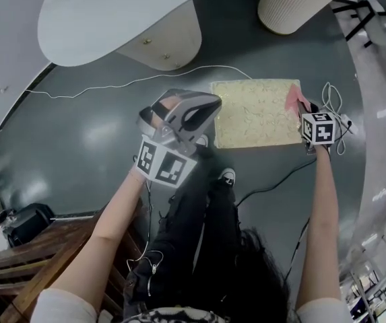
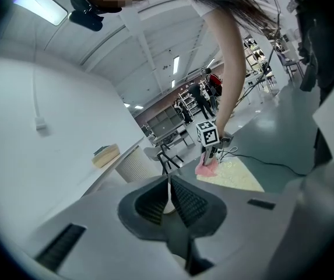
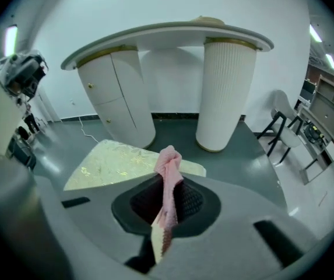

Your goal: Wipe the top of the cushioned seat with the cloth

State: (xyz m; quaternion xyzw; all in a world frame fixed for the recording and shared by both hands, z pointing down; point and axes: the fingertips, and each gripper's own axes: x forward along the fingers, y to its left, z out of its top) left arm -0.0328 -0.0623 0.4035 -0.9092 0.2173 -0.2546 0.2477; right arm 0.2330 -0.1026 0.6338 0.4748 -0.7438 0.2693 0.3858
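Right gripper (image 3: 167, 200) has its jaws clamped on the bunched pink cloth (image 3: 169, 163), at the right edge of the yellow patterned cushioned seat (image 1: 253, 113) on the floor. The cloth is probably touching it; hard to tell. Left gripper (image 2: 169, 202) has its jaws closed on nothing, held off left of the seat. Best approach: press the cloth flat, sweep overlapping passes across the whole top, keep the grip tight.

Cloth (image 1: 292, 100) at right edge of cushioned seat (image 1: 253, 113)
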